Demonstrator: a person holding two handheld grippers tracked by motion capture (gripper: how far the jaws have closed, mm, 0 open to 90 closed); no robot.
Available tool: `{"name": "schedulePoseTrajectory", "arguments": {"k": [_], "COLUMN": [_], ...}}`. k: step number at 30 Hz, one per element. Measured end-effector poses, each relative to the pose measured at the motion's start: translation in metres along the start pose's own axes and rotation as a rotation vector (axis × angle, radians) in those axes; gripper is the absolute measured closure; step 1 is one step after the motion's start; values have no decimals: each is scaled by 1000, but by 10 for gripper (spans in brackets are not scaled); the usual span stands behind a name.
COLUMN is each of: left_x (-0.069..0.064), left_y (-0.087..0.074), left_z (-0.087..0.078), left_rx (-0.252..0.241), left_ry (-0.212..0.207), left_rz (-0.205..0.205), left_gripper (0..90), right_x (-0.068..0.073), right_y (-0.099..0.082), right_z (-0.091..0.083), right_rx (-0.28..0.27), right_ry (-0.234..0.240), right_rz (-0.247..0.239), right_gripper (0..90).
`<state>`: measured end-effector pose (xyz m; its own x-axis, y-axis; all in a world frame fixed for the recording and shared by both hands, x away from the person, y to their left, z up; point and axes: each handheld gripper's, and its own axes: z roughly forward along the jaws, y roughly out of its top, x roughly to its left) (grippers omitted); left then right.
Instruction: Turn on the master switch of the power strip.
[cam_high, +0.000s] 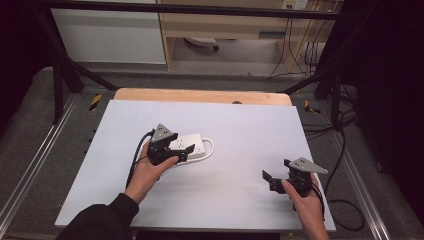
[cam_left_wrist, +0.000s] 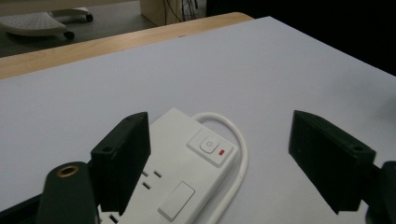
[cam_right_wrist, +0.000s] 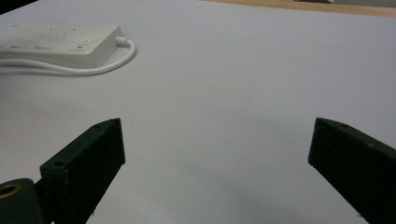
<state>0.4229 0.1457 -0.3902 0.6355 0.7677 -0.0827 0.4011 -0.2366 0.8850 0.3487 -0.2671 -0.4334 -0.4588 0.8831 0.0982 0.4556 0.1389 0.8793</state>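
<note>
Your left gripper (cam_high: 176, 150) sits left of centre in the high view, over the white power strip (cam_high: 192, 145) that lies on the white table (cam_high: 250, 130). In the left gripper view its jaws stand wide apart, one at lower left over the strip's socket face, the other at lower right above bare table beyond the strip's edge; neither pad presses on the strip. The power strip (cam_left_wrist: 187, 172) fills the lower middle of that view, with its switch (cam_left_wrist: 210, 146) and a small red mark just beside it near the far end, and its white cable (cam_left_wrist: 238, 158) looping out from that end and running back along the strip's right side. Your right gripper (cam_high: 274, 181) is at the lower right of the high view, well apart from the strip, held in your hand low over the table. In the right gripper view its jaws are spread wide with bare table between them, and the power strip (cam_right_wrist: 60, 42) with its cable (cam_right_wrist: 93, 69) lies in the upper left corner.
</note>
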Motion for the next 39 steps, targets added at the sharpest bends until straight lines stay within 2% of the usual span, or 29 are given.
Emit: {"name": "schedulePoseTrajectory", "arguments": {"k": [5, 12, 14, 16, 18, 31, 39], "left_x": [0, -1, -2, -1, 0, 2, 0], "left_y": [2, 5, 5, 6, 6, 2, 0], "left_z": [6, 15, 18, 20, 22, 35, 45], "left_rx": [10, 34, 49, 51, 51, 72, 97], "left_ry": [10, 21, 47, 42, 48, 18, -12], "left_rz": [5, 10, 13, -10, -11, -24, -12], "left_gripper": [290, 421, 473, 514, 538, 748, 879], "right_x": [0, -1, -1, -1, -1, 0, 0], "right_y": [0, 0, 0, 1, 1, 1, 1], "right_z": [0, -1, -1, -1, -2, -2, -2], "right_rx": [-2, -6, -6, -6, -8, -8, -12], "right_ry": [-1, 1, 1, 2, 2, 9, 10], "right_rz": [2, 2, 3, 6, 6, 0, 5], "right_gripper": [43, 44, 44, 44, 44, 44, 42]}}
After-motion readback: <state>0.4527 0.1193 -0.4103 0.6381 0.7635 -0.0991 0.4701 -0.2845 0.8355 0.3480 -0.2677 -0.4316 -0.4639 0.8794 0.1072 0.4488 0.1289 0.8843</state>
